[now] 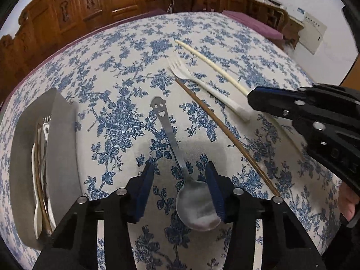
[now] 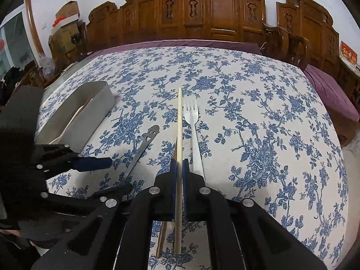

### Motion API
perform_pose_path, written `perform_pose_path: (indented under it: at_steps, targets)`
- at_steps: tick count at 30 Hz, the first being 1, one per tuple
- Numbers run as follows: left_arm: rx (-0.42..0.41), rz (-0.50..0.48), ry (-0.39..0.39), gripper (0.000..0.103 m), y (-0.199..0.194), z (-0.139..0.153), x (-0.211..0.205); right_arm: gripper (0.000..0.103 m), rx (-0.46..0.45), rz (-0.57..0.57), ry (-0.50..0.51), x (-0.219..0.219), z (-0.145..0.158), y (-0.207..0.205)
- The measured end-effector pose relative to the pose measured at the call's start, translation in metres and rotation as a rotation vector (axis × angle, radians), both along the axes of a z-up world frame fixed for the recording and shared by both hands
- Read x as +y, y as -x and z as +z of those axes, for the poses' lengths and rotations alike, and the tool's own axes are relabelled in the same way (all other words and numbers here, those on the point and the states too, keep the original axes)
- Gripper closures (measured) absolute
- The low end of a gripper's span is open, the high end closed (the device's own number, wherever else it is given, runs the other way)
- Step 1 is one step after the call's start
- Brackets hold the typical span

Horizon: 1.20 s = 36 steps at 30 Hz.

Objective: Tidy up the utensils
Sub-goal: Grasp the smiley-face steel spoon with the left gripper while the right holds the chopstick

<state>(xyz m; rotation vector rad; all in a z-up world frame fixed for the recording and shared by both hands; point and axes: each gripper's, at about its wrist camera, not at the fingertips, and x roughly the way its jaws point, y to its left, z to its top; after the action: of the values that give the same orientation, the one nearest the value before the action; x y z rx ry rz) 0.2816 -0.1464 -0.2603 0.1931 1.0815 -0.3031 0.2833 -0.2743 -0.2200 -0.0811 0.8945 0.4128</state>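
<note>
Left tool point(image 1: 180, 180) sits low over the spoon point(image 1: 195, 207), about half open; the neck lies between its pads, with the right pad at the bowl's edge and the left pad clear, so no grip. Handle with the smiley runs straight ahead on the worktop point(image 1: 225, 33). Off to its left is the grey tray point(image 1: 63, 135) with utensils inside. To its right lie a brown chopstick point(image 1: 225, 130) and a white fork point(image 1: 202, 85). Right tool point(image 2: 179, 164) is clamped tight on a pale chopstick point(image 2: 179, 121), which points straight ahead, fork just right of it.
</note>
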Motion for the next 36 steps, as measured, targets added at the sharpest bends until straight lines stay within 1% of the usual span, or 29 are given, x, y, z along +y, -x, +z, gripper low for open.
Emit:
perform_pose_path:
  at_steps: [7,9,12,20,22,24,27,30,36]
  targets:
    - [0.042,0.032,-0.03,0.062,-0.013,-0.005,-0.006,0.097,-0.001,-0.002,-0.007,-0.001,0.001,0.0]
    - [0.05,0.033,-0.025,0.068,-0.014,-0.005,-0.007,0.097,-0.002,-0.004,-0.01,-0.002,0.001,0.0]
    - [0.06,0.04,-0.022,0.072,-0.015,-0.004,-0.007,0.097,-0.001,-0.007,-0.012,-0.002,0.001,-0.001]
    - [0.063,0.05,-0.014,0.077,-0.015,-0.004,-0.005,0.097,-0.007,-0.016,-0.016,-0.005,0.003,-0.001]
    - [0.06,0.051,-0.014,0.081,-0.015,-0.004,-0.004,0.097,-0.006,-0.017,-0.016,-0.005,0.002,0.0]
    - [0.062,0.049,-0.012,0.093,-0.016,-0.004,-0.004,0.097,-0.007,-0.016,-0.016,-0.005,0.002,0.0]
    - [0.067,0.043,-0.018,0.097,-0.018,-0.004,-0.003,0.097,-0.006,-0.016,-0.014,-0.004,0.002,0.0]
    - [0.05,0.037,-0.033,0.098,-0.015,-0.002,-0.002,0.097,-0.007,-0.015,-0.014,-0.004,0.002,0.0]
    - [0.003,0.058,-0.007,0.098,-0.007,0.013,0.012,0.097,-0.007,-0.004,-0.013,0.003,0.002,0.002]
